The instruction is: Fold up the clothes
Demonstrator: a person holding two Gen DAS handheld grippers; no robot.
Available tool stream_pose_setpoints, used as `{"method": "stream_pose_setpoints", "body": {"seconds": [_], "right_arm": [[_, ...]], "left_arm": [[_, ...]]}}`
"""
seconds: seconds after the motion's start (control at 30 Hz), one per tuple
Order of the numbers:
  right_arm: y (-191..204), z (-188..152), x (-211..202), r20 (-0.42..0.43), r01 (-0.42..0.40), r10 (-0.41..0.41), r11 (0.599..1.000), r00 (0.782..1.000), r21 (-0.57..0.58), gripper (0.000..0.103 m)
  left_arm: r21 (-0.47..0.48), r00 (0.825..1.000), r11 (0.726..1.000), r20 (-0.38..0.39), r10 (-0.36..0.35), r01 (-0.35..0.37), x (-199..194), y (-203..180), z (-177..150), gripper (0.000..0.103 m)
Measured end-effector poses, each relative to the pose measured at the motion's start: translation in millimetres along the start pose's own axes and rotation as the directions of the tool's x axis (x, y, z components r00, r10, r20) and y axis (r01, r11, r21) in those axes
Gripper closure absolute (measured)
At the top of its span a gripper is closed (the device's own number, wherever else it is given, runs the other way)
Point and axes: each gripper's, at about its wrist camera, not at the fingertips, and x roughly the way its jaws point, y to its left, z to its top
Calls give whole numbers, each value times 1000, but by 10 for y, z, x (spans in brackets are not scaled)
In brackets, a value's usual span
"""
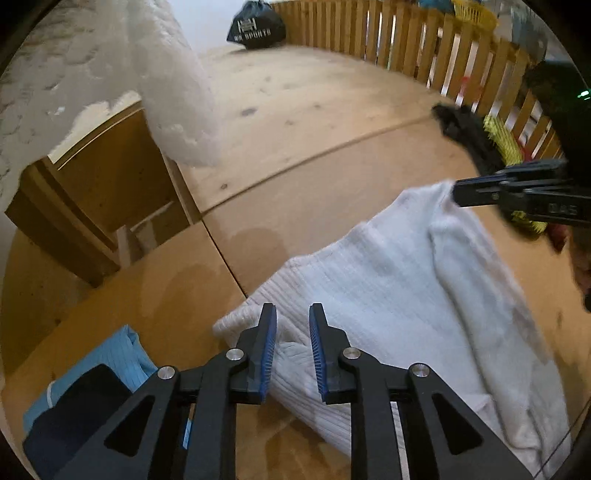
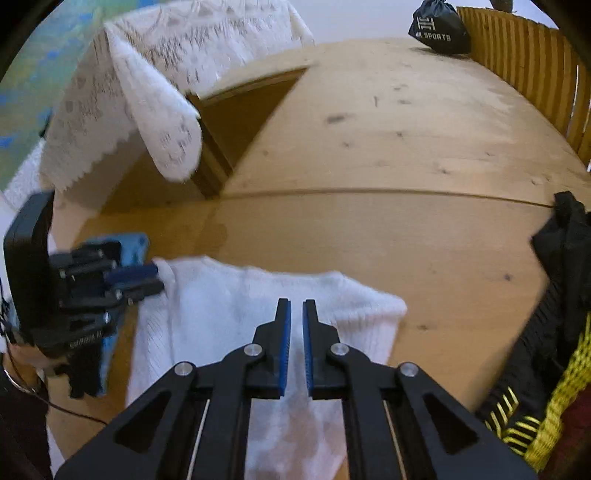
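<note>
A white ribbed knit garment [image 1: 369, 280] [image 2: 236, 302] lies spread on the wooden boards [image 1: 314, 122], with one flap folded over along its right side. My left gripper [image 1: 292, 332] hovers over its near left corner, jaws a little apart, the pads not pressing cloth. In the right wrist view the left gripper [image 2: 155, 280] sits at the garment's left edge. My right gripper [image 2: 296, 325] is shut to a narrow slit above the garment's middle. From the left wrist view the right gripper's tip [image 1: 458, 192] meets the garment's far corner; a pinch on cloth is not visible.
A light blue garment [image 1: 110, 354] [image 2: 129, 243] with a dark folded piece [image 1: 74, 406] lies to the left. A black and yellow garment [image 2: 554, 295] and yellow basket [image 1: 502, 140] lie right. A lace-covered wooden table [image 2: 147, 92], a black bag [image 1: 256, 26] and a slatted fence [image 1: 406, 40] stand behind.
</note>
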Motion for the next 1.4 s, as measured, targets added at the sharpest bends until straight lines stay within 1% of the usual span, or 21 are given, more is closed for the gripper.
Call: {"method": "stream_pose_setpoints", "body": {"seconds": [0.1, 0.2, 0.33, 0.4, 0.43, 0.47, 0.5, 0.53, 0.57, 0.63, 0.7, 0.8, 0.87, 0.93, 1.0, 1.07, 1.13, 1.2, 1.23, 1.3, 1.4], "right_arm": [[6, -76, 161, -69, 72, -75, 997, 995, -37, 96], [-74, -91, 137, -58, 47, -48, 999, 997, -5, 96], [-19, -158, -295, -16, 22, -21, 1000, 1000, 23, 92], [114, -322, -763, 34, 13, -13, 1000, 999, -1, 92], [192, -446, -1028, 54, 2, -1, 1000, 999, -13, 92], [281, -587, -1298, 71, -10, 12, 1000, 997, -26, 86], [360, -726, -1535, 86, -14, 17, 999, 996, -37, 75], [427, -875, -1756, 101, -11, 15, 999, 995, -49, 69], [515, -1053, -1994, 123, -1, 9, 998, 992, -68, 60], [701, -1379, -2360, 165, 25, -7, 994, 986, -110, 58], [832, -1750, -2705, 199, 41, -16, 991, 980, -124, 50], [1027, -2437, -2995, 210, 16, 11, 992, 978, -127, 44], [1126, -2815, -2953, 190, 0, 26, 991, 981, -135, 44], [1210, -3229, -2794, 168, 1, 22, 990, 985, -138, 44], [1277, -3595, -2606, 142, -1, 21, 991, 990, -135, 44], [1286, -3815, -2355, 107, -6, 19, 993, 994, -118, 44], [1267, -3937, -2163, 82, 9, 0, 994, 997, -106, 44], [1234, -3950, -2099, 76, 7, 1, 994, 997, -109, 54], [1206, -3937, -2098, 77, -4, 11, 995, 997, -101, 56], [1150, -3911, -2096, 78, -26, 32, 996, 996, -84, 57], [1201, -3947, -2181, 78, -68, 77, 992, 994, -109, 62]], "left_arm": [[6, 999, 1000, -28, 19, -19, 167, 4, 4, 83], [-18, 1000, 1000, -20, -3, 2, 152, 23, 0, 84], [-20, 997, 999, 62, -39, 41, -477, -29, -175, 84], [-11, 990, 998, 123, -62, 64, -983, -131, -403, 83], [2, 987, 998, 151, -61, 62, -1272, -208, -568, 82], [17, 983, 998, 176, -56, 53, -1546, -288, -733, 80], [36, 979, 998, 199, -53, 46, -1812, -369, -906, 75], [48, 975, 998, 218, -50, 41, -2026, -432, -1052, 72], [56, 971, 998, 236, -47, 35, -2216, -484, -1183, 68], [64, 962, 997, 267, -50, 34, -2641, -606, -1532, 67], [70, 954, 997, 294, -59, 40, -2998, -796, -1925, 67], [92, 950, 993, 298, -92, 67, -3221, -1140, -2444, 65], [116, 949, 989, 290, -122, 92, -3205, -1366, -2731, 64], [130, 951, 981, 255, -175, 145, -3027, -1636, -2978, 64], [152, 954, 971, 208, -216, 186, -2775, -1911, -3118, 64], [186, 957, 961, 165, -238, 207, -2520, -2187, -3156, 64], [205, 950, 945, 130, -283, 254, -2291, -2471, -3142, 64], [229, 939, 928, 111, -326, 295, -2140, -2709, -3068, 64], [237, 936, 923, 107, -335, 304, -2088, -2805, -3034, 64], [261, 933, 912, 88, -348, 316, -1995, -2977, -2963, 64], [290, 941, 909, 65, -331, 299, -1953, -3094, -2913, 64]]}}
